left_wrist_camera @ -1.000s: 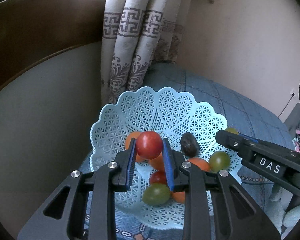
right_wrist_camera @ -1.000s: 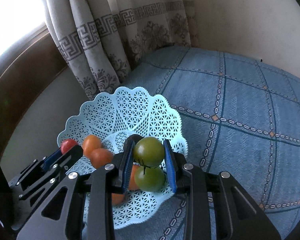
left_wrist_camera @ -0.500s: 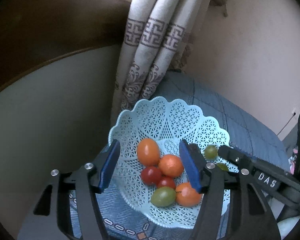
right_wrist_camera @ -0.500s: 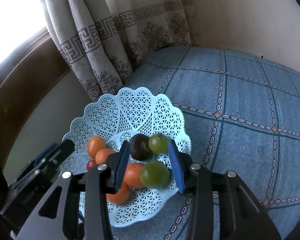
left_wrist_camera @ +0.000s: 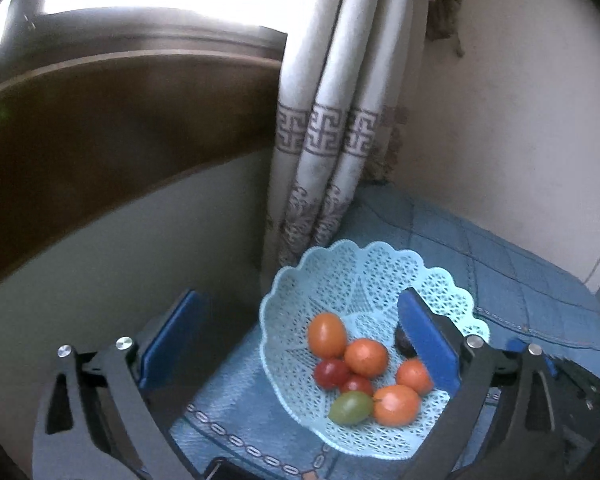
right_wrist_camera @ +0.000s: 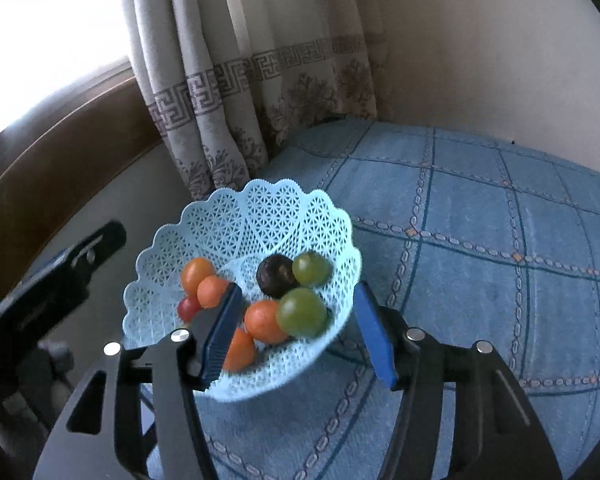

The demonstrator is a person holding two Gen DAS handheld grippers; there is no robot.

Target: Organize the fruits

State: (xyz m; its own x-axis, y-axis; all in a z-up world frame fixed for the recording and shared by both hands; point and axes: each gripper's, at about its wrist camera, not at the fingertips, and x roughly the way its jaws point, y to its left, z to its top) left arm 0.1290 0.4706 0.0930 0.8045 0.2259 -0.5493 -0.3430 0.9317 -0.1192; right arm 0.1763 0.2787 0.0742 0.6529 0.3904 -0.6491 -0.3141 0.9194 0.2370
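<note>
A home bedroom: patterned curtain [right_wrist_camera: 236, 92] by a window, blue quilted bedspread [right_wrist_camera: 480, 240]

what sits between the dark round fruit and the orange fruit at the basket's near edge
In the right wrist view, another orange fruit lies between the dark round fruit and the near-edge orange fruit.

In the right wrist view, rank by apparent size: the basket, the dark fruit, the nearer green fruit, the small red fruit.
1. basket
2. nearer green fruit
3. dark fruit, close to the green one, which sits nearer the camera
4. small red fruit, partly hidden

Perforated plastic basket [right_wrist_camera: 300, 216] — woven bedspread [right_wrist_camera: 480, 208]
</note>
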